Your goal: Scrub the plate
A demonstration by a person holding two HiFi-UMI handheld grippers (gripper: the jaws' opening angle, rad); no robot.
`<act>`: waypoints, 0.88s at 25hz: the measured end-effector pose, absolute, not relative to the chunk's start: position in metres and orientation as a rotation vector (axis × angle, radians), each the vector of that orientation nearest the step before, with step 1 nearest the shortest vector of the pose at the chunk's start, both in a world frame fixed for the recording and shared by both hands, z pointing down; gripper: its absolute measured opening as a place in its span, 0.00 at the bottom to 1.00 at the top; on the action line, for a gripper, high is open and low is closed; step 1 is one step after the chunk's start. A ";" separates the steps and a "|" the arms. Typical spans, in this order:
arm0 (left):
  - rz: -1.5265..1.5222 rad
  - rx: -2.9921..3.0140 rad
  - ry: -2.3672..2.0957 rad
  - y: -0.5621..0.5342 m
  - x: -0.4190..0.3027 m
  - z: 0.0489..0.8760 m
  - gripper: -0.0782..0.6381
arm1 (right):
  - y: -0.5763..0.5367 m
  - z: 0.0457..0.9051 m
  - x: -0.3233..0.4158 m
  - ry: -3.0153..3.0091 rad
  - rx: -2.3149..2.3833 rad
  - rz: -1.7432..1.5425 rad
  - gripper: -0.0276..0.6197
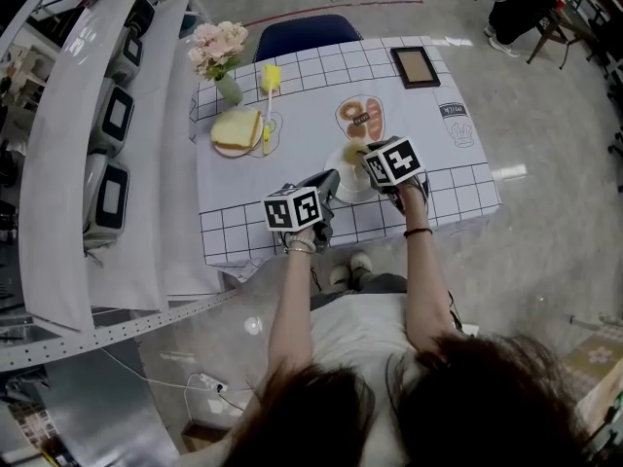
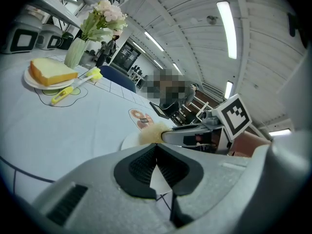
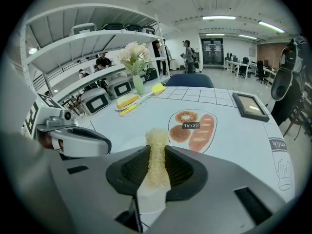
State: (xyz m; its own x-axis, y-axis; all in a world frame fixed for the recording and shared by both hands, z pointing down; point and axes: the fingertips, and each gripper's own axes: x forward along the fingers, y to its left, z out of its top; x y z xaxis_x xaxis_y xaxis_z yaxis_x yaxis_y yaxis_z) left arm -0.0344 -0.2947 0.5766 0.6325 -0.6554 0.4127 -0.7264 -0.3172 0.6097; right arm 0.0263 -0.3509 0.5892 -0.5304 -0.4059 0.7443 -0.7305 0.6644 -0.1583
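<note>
A white plate (image 1: 352, 191) lies near the table's front edge. My left gripper (image 1: 329, 187) is shut on the plate's near rim, which shows as a thin white edge between the jaws of the left gripper (image 2: 156, 172). The plate (image 2: 129, 141) extends beyond them. My right gripper (image 1: 364, 156) is shut on a yellow fibrous scrub sponge (image 1: 355, 152) over the plate. In the right gripper view the sponge (image 3: 157, 155) stands pinched upright in the right gripper (image 3: 157, 173). The sponge (image 2: 152, 133) also appears in the left gripper view.
A bread slice on a small plate (image 1: 237, 129) and a yellow brush (image 1: 270, 78) lie at the table's far left beside a flower vase (image 1: 220, 54). A picture frame (image 1: 415, 66) lies far right. A blue chair (image 1: 307, 35) stands behind the table, and a shelf with appliances (image 1: 112, 115) runs along the left.
</note>
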 end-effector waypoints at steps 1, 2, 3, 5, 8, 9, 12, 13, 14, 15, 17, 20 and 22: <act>0.114 2.052 -1.077 -0.294 -0.033 0.577 0.12 | -0.350 0.589 0.028 -2.185 0.875 0.606 0.17; 0.116 2.054 -1.075 -0.294 -0.032 0.577 0.12 | -0.349 0.590 0.029 -2.184 0.876 0.608 0.17; 0.116 2.055 -1.073 -0.294 -0.032 0.577 0.12 | -0.349 0.590 0.030 -2.183 0.877 0.610 0.17; 0.116 2.057 -1.069 -0.293 -0.030 0.576 0.12 | -0.347 0.589 0.032 -2.182 0.880 0.614 0.17; 0.120 2.058 -1.067 -0.291 -0.028 0.577 0.12 | -0.344 0.590 0.034 -2.179 0.880 0.619 0.17; 0.122 2.057 -1.066 -0.290 -0.028 0.577 0.12 | -0.343 0.590 0.035 -2.177 0.880 0.621 0.17; 0.124 2.060 -1.059 -0.289 -0.027 0.577 0.12 | -0.340 0.590 0.038 -2.172 0.882 0.626 0.17; 0.124 2.061 -1.056 -0.288 -0.026 0.577 0.12 | -0.339 0.590 0.038 -2.171 0.882 0.627 0.17; 0.125 2.062 -1.054 -0.287 -0.025 0.577 0.12 | -0.338 0.590 0.039 -2.170 0.882 0.627 0.17; 0.128 2.063 -1.053 -0.287 -0.025 0.577 0.12 | -0.337 0.590 0.040 -2.169 0.883 0.628 0.17; 0.131 2.066 -1.051 -0.286 -0.023 0.577 0.12 | -0.335 0.589 0.042 -2.167 0.885 0.632 0.17; 0.131 2.067 -1.045 -0.284 -0.022 0.576 0.12 | -0.331 0.589 0.045 -2.163 0.885 0.644 0.17; 0.133 2.068 -1.040 -0.282 -0.021 0.576 0.12 | -0.328 0.589 0.046 -2.163 0.885 0.652 0.17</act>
State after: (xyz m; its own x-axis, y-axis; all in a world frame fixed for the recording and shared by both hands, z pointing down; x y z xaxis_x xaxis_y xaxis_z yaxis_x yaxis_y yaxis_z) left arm -0.0210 -0.2820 0.5765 0.6563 -0.6303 0.4147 -0.7143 -0.3421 0.6105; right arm 0.0459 -0.3284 0.5894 -0.5215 -0.3941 0.7568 -0.7468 0.6398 -0.1815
